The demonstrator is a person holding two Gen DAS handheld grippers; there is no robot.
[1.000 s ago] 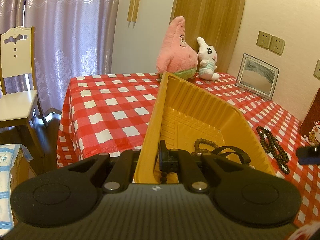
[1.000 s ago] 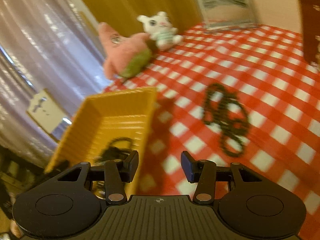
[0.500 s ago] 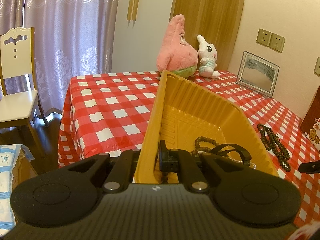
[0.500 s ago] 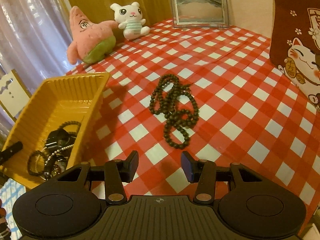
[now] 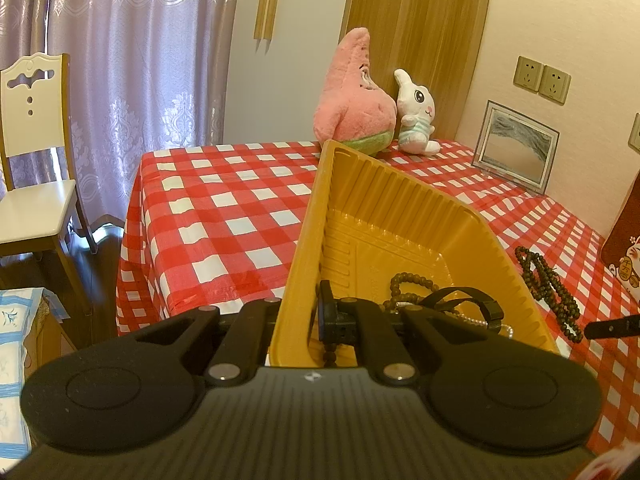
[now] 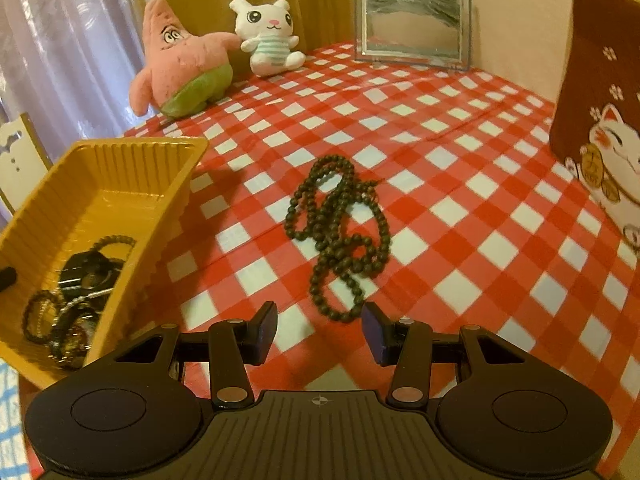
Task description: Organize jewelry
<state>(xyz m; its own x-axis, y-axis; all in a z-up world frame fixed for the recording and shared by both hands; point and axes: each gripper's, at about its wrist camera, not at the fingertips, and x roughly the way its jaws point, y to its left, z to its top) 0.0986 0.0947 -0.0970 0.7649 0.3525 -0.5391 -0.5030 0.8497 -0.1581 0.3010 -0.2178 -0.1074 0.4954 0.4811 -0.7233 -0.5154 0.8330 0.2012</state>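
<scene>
My left gripper (image 5: 298, 316) is shut on the near left wall of a yellow plastic tray (image 5: 400, 216), which is tilted. The tray (image 6: 100, 184) holds a black watch (image 6: 86, 270), bead bracelets (image 6: 40, 316) and a thin pearl chain (image 5: 476, 322). A long dark bead necklace (image 6: 340, 236) lies in a heap on the red checked tablecloth (image 6: 460, 200) to the right of the tray. It also shows in the left wrist view (image 5: 552, 280). My right gripper (image 6: 319, 330) is open and empty, just short of the necklace's near end.
A pink star plush (image 6: 180, 64) and a white bunny plush (image 6: 270, 36) sit at the table's far side beside a framed picture (image 6: 412, 24). A brown lucky-cat bag (image 6: 600, 120) stands at the right. A white chair (image 5: 32, 184) stands left of the table.
My right gripper has swung from the tray toward the necklace and come closer to it. The left gripper keeps its hold on the tray and has barely moved.
</scene>
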